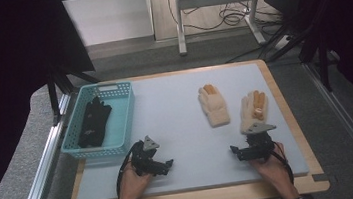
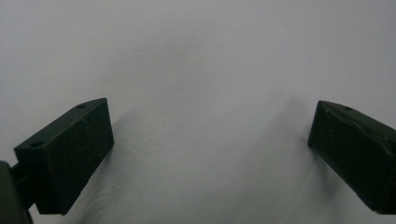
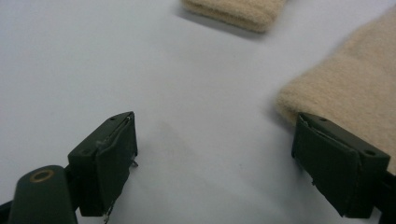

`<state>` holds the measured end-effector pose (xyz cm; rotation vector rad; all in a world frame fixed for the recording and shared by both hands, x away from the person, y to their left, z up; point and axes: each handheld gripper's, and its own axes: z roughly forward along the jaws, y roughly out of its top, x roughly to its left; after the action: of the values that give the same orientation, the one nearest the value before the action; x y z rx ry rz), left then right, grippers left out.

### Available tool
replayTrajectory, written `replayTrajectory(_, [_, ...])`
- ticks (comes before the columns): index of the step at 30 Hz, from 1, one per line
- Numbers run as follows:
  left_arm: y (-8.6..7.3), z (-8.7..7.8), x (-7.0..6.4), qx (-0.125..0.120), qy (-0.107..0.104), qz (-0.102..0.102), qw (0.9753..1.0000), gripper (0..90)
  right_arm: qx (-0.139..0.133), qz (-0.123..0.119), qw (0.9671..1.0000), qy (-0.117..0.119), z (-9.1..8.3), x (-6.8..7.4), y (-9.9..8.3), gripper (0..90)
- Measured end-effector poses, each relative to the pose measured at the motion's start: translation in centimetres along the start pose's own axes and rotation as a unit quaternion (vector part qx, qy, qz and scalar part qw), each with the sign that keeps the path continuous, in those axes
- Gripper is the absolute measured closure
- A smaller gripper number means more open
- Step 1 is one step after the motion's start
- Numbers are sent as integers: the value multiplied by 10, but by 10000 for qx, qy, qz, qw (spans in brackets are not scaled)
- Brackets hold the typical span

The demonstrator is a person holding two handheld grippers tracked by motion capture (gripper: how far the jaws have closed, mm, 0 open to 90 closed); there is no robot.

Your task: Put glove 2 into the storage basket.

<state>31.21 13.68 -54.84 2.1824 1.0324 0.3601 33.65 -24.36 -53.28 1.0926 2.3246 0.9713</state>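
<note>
Left gripper: jaws spread wide over bare grey mat, holding nothing.
Right gripper: jaws wide apart, empty, at the cuff of the near beige glove.
Second beige glove: lay just left of it, apart.
Surroundings: teal basket held a black glove, far left.
Right gripper view: one jaw at the near glove's cuff edge.

The two beige knitted cloth gloves look soft and fuzzy. The pale grey table mat is smooth and matt, rimmed by light wood. The turquoise lattice basket looks plastic.
</note>
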Motion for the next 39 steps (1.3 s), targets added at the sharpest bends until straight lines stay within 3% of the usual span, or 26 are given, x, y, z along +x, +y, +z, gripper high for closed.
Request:
replayTrajectory(13, [-1, 0, 0, -49, 12, -31, 10000, 8, 6, 49, 10000, 5, -1, -1, 0, 152])
replayTrajectory(23, [-2, 0, 0, -59, 20, -35, 10000, 12, -224, 109, 9996, 167, -13, 1, 8, 365])
replayTrajectory(26, [-2, 0, 0, -63, 21, -38, 10000, 13, -223, 84, 9994, 234, -14, -1, 19, 492])
replayTrajectory(28, [-2, 0, 0, -63, 21, -37, 10000, 13, -231, 95, 9994, 249, -14, -2, 22, 525])
replayTrajectory(30, [-2, 0, 0, -66, 24, -38, 10000, 14, -266, 103, 9992, 295, -9, -6, 34, 631])
replayTrajectory(33, [-2, 0, 0, -66, 25, -37, 10000, 14, -268, 72, 9990, 363, -6, -8, 44, 666])
replayTrajectory(34, [-2, 0, 0, -67, 24, -42, 10000, 14, -291, 1, 9988, 384, -2, -11, 55, 677])
replayTrajectory(39, [-2, 0, 0, -69, 25, -42, 10000, 15, -329, -97, 9988, 340, 11, -18, 79, 645])
